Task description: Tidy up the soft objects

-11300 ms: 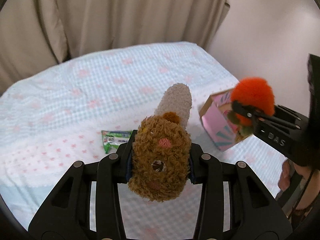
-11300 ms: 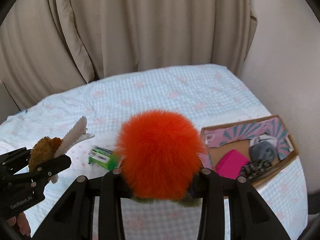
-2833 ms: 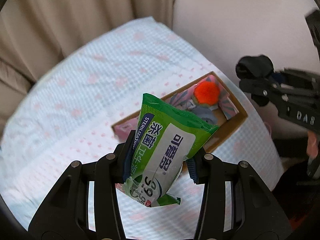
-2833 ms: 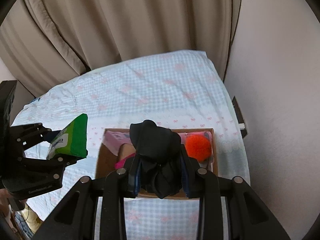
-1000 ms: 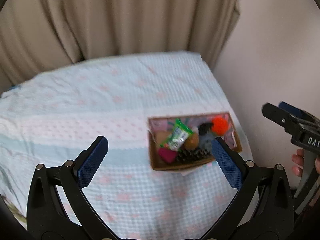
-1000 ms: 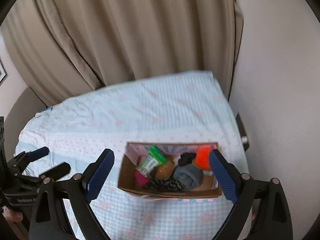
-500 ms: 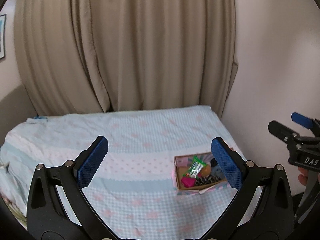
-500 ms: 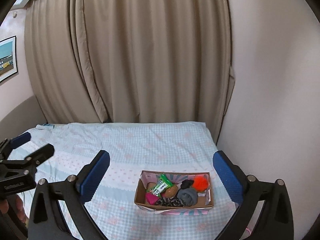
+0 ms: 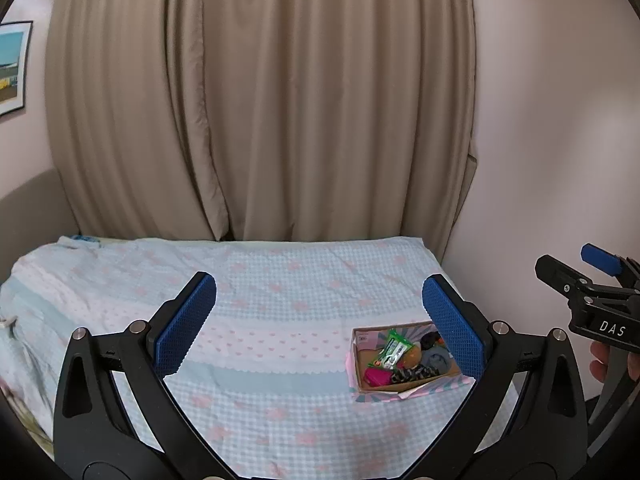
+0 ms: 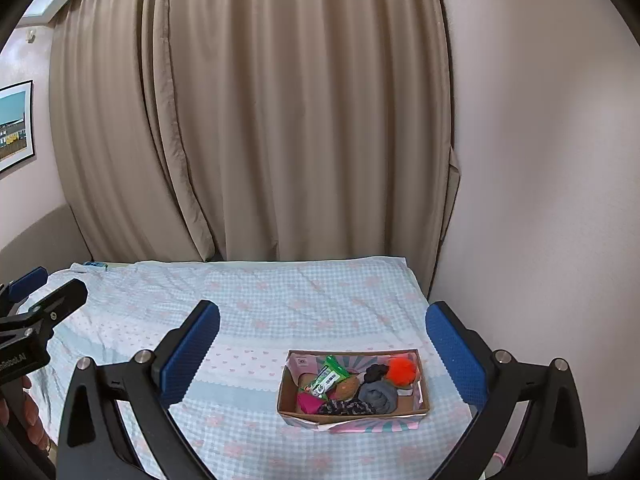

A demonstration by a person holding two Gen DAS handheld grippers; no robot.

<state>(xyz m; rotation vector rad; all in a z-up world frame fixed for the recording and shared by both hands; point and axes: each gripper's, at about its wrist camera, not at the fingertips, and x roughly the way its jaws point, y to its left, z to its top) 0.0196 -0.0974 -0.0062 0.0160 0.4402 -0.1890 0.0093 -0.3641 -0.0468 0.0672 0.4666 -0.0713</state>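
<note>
A cardboard box (image 10: 290, 408) sits on the bed near its right edge; it also shows in the left wrist view (image 9: 354, 354). Inside lie a green wipes pack (image 10: 328, 378), an orange pom-pom (image 10: 402, 370), a brown plush (image 10: 346, 388), a grey roll (image 10: 378, 396), a black cloth (image 10: 376, 372), a pink item (image 10: 308, 402) and a dark patterned piece (image 10: 346, 407). My left gripper (image 9: 320, 320) is open and empty, far back from the box. My right gripper (image 10: 322, 340) is open and empty, also well back and above.
The bed (image 10: 256, 300) has a blue checked cover with pink bows. Beige curtains (image 10: 260, 120) hang behind it. A pink wall (image 10: 540, 160) runs along the bed's right side. A framed picture (image 10: 14, 124) hangs at left.
Both grippers have drawn further back and up from the box, so it looks smaller. Earlier they let the wipes pack and black cloth go into the box.
</note>
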